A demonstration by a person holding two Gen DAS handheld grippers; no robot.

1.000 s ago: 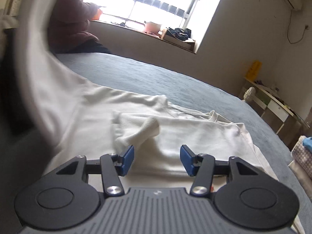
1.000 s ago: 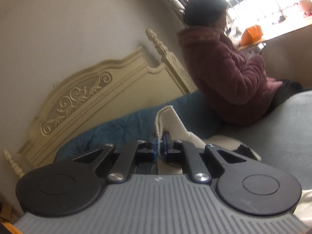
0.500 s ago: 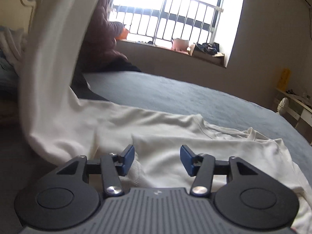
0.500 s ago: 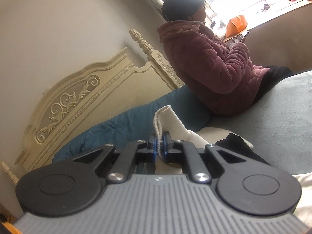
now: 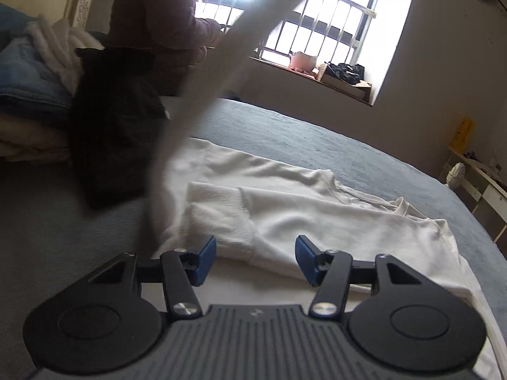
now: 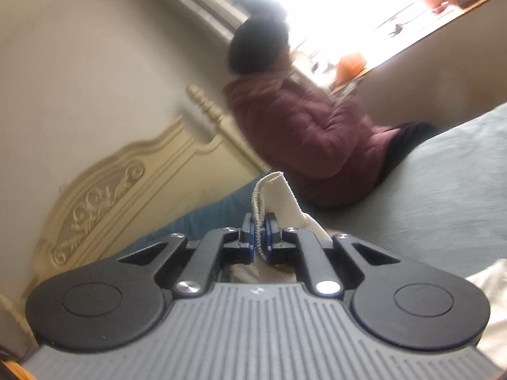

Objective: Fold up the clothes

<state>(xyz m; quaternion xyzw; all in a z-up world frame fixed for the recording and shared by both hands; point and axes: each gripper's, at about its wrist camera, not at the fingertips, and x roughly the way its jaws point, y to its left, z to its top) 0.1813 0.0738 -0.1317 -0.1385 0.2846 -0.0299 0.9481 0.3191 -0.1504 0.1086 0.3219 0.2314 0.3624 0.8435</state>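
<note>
A white sweatshirt (image 5: 317, 209) lies spread on the grey-blue bed (image 5: 317, 139), its neckline toward the far side and one ribbed cuff (image 5: 218, 215) folded in over the body. The left gripper (image 5: 255, 258) hovers low over the near edge of the garment with its blue pads (image 5: 206, 261) apart; the cuff sits just beyond and between them, but neither pad presses on the cloth, so it is released. The other sleeve (image 5: 221, 63) is lifted off the bed and stretches as a blurred white band up and across toward the window (image 5: 301, 22). Its ribbed end (image 6: 272, 190) stands up out of the right gripper (image 6: 259, 237), whose jaws are clenched tight on the knitted edge. Behind that gripper a cream carved headboard (image 6: 126, 186) stands against the wall, and a person in a maroon padded jacket (image 6: 310, 145) sits on the far edge of the bed, facing the bright window. To the left of the sweatshirt a black garment (image 5: 111, 126) lies in a heap, touching folded jeans (image 5: 28, 76) and white cloth stacked near the headboard. A pink pot (image 5: 302, 60) rests on the windowsill.
</note>
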